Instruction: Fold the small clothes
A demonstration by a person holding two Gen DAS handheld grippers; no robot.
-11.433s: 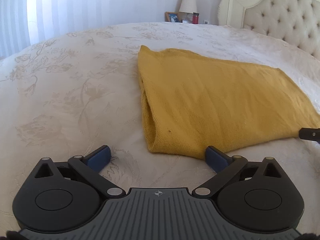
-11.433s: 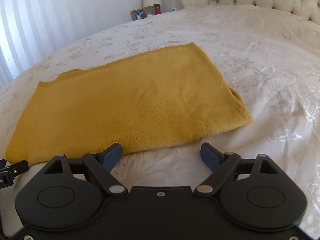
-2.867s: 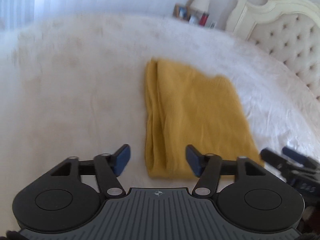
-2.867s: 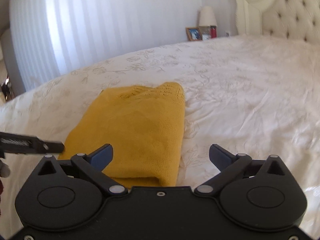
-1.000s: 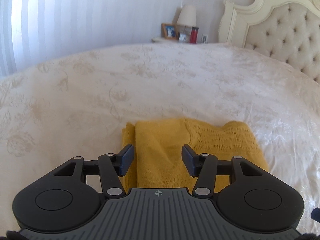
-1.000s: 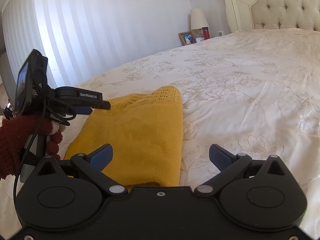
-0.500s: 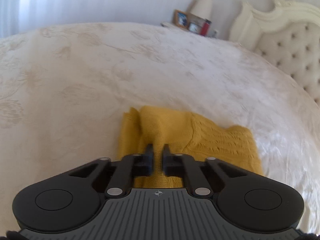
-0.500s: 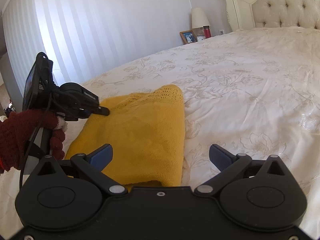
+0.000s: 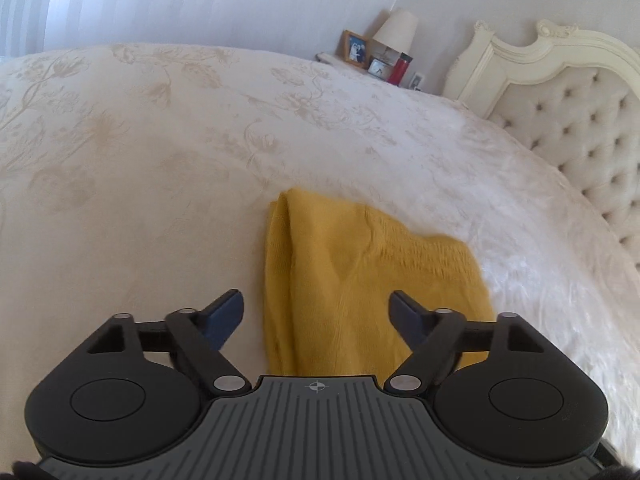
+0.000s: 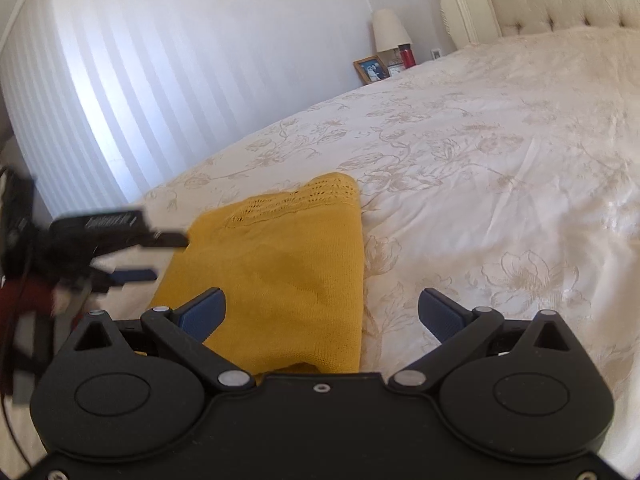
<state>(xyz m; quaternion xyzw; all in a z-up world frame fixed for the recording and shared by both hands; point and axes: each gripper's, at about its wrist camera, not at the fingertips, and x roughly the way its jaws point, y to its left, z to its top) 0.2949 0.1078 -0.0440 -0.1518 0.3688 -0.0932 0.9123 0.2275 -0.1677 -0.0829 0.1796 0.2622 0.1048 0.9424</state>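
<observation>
A mustard-yellow knitted garment (image 9: 360, 272) lies folded into a narrow stack on the cream bedspread (image 9: 160, 152). My left gripper (image 9: 318, 312) hovers over its near end with its jaws opening wide; the cloth lies below and between them, and the pads do not press on it. In the right wrist view the same garment (image 10: 280, 264) lies ahead. My right gripper (image 10: 320, 312) is open over its near right edge. The left gripper (image 10: 156, 256), blurred, shows at the garment's left side, held by a hand in a dark red sleeve (image 10: 24, 296).
A tufted cream headboard (image 9: 580, 120) stands at the right. A nightstand holds a lamp (image 9: 396, 32), a picture frame (image 9: 354, 48) and a red bottle (image 9: 398, 70). White striped curtains (image 10: 160, 80) hang behind. Flowered bedspread (image 10: 500, 200) stretches far and right.
My left gripper was shut half a second ago and now has its jaws wide apart. It has pulled back and rolled, so more of the garment shows. My right gripper has hardly moved.
</observation>
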